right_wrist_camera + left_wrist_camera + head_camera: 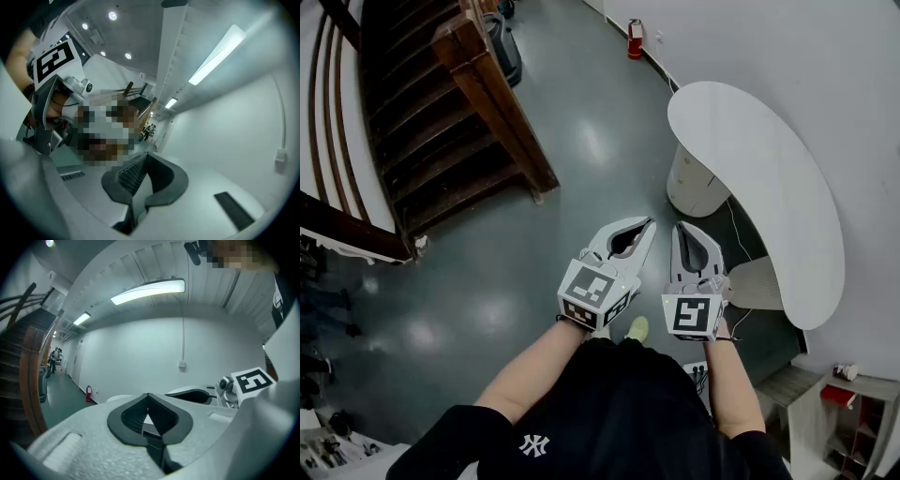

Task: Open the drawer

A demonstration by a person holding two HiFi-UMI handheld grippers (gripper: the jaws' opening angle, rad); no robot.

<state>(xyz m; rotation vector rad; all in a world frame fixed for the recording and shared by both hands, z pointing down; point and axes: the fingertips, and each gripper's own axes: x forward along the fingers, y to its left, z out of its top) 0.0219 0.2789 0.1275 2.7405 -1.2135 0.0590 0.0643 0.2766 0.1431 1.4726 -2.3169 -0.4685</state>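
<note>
**Both grippers shut and empty; no drawer in reach**

At the far left a dark wooden staircase (441, 122) climbs away over the grey floor (581, 150). The person stands in the open, both grippers held out side by side and about level. The left gripper (646, 226) has its fingers (129, 418) closed tip to tip, with nothing between them. Just beside it, the right gripper (682, 228) is closed the same way and holds nothing.

No drawer front shows plainly. The likeliest place is the white rounded pedestal (696, 183) under the curved white bench (769, 178), ahead and to the right of the fingers and well apart from them. I cannot tell whether the faint seams on it are drawers. A shelf unit (853, 422) at the far right is another candidate.

Either way the target lies to the right, so the right gripper looks nearer. It would have to open before taking a handle.
</note>
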